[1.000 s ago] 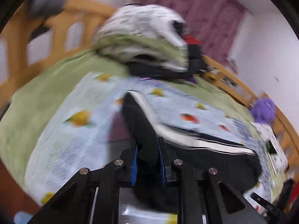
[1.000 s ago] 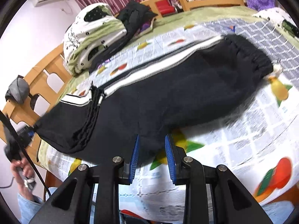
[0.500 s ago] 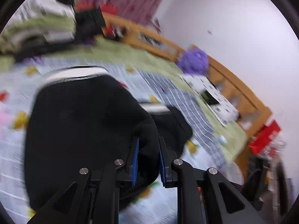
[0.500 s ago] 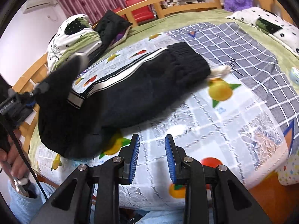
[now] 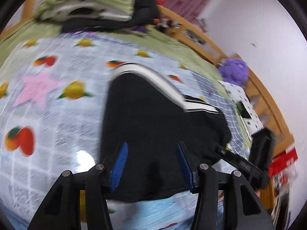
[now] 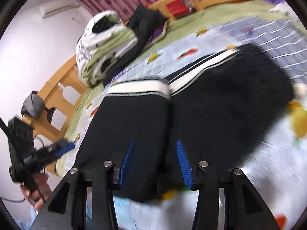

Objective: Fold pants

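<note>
i'm hovering both tongs over the black pants (image 6: 220, 103), which are lying on the bed's fruit-print sheet (image 5: 48, 99), folded over so the white-striped waistband end (image 6: 138, 88) is sitting on top of the leg half. left tongs (image 5: 151, 166) are spread wide and holding nothing, hanging just above the near edge of the fabric, and i'm judging that's because the fold is laid down and let go. right tongs (image 6: 155, 164) are spread wide too, empty, poised over the near edge where the two layers meet, probably for another fold or a smoothing pass. counting: one pair of pants, two tongs, one pile of bedding (image 6: 103, 46) at the headboard end, one purple plush toy (image 5: 235, 71) by the rail. both views are motion-blurred.
</note>
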The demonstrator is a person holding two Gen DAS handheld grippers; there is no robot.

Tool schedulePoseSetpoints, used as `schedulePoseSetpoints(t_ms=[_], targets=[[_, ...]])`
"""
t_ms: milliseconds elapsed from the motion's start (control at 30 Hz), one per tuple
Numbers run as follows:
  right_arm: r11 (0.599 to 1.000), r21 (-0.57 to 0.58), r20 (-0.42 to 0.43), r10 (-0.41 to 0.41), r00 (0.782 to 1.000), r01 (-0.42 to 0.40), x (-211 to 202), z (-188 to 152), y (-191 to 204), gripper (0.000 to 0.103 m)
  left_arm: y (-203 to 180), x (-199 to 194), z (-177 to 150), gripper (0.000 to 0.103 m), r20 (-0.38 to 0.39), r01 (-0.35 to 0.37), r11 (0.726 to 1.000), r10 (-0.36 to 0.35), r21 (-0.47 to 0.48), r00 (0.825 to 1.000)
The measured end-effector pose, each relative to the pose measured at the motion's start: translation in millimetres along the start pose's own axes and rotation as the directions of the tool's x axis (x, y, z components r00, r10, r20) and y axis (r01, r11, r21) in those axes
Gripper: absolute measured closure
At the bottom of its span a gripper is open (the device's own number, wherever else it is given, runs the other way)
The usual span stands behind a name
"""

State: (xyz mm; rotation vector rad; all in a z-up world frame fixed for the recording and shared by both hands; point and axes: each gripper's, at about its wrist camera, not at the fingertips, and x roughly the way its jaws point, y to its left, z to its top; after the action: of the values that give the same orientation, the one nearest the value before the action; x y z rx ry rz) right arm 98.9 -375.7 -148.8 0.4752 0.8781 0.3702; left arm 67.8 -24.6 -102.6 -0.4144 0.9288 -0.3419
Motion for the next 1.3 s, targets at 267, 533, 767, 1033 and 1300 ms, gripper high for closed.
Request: schedulePoseSetpoints(t_ms=[267,533,767,1033,1300], targets=[[0.999,-0.007,-0.178,0.04,0.983,-0.042,94,16,6,0.094,33,-4,0,0.053,-0.002,-0.05,0.994,0.05,-0.096,0.999],[0.987,-0.155,0.102,-0.018,0.995,0.034,-36,88,10,0.095,-7,22,13,0.053,-0.04,0.024,1.0,-0.023,0.014,0.999],[0.928,-0.123,-0.034,-0.358,0.933,0.351,-24,100,-89,0.086,-47,65,11,0.053,-0.105,0.073,0.994,-0.064,0.081,0.992],[0.937,-0.153,0.186,-0.284,0.94,0.314,-85,57,-64,0.081,-85,83,-21,0.053,-0.117,-0.005,0.97,0.035,0.242,0.992],[0.908,-0.204,0.015,-0.37,0.929,0.365,-39,9,-82,0.081,-81,89,-38,0.053,-0.129,-0.02,0.961,0.058,0.276,0.99]])
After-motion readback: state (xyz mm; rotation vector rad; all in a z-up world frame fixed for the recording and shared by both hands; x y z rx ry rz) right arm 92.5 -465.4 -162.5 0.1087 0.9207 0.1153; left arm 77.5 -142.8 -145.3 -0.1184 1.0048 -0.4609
